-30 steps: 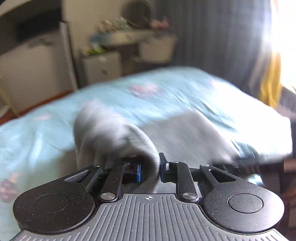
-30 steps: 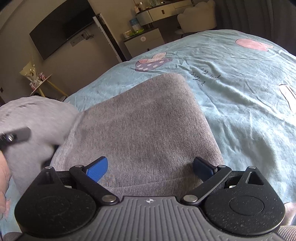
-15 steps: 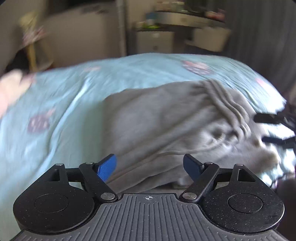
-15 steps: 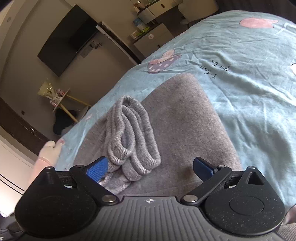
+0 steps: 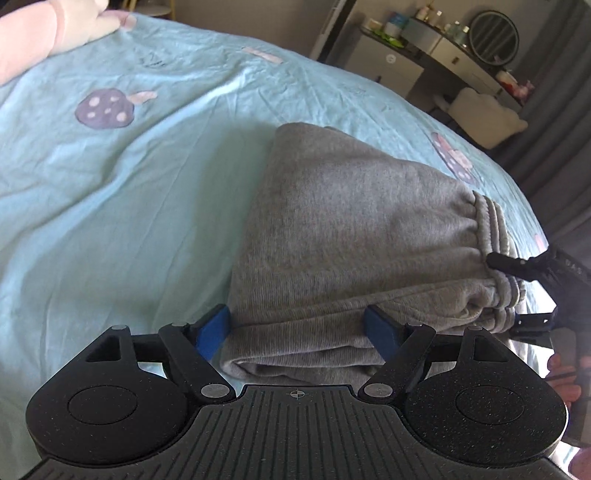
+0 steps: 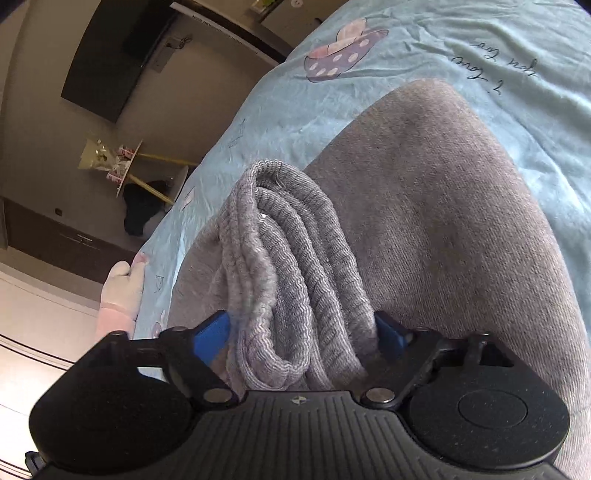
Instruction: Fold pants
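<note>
Pants (image 5: 343, 236) folded on blue bedsheet (image 5: 129, 192), plush toy (image 5: 48, 29) well apart — left gripper (image 5: 297, 328), clamped earlier, now spread wide around fold; right gripper (image 6: 301, 334) closing around ribbed waistband (image 6: 291, 280).

Hand-held gripper (image 5: 297, 328): black ribbed body w/ blue finger pads (image 5: 212, 326).

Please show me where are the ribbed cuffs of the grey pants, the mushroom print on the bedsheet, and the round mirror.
ribbed cuffs (image 6: 295, 266), right wrist view, on the middle ribbed band.
mushroom print (image 5: 105, 108), left wrist view, on its purple spotted cap.
round mirror (image 5: 493, 33), left wrist view, on the dark glass.
</note>
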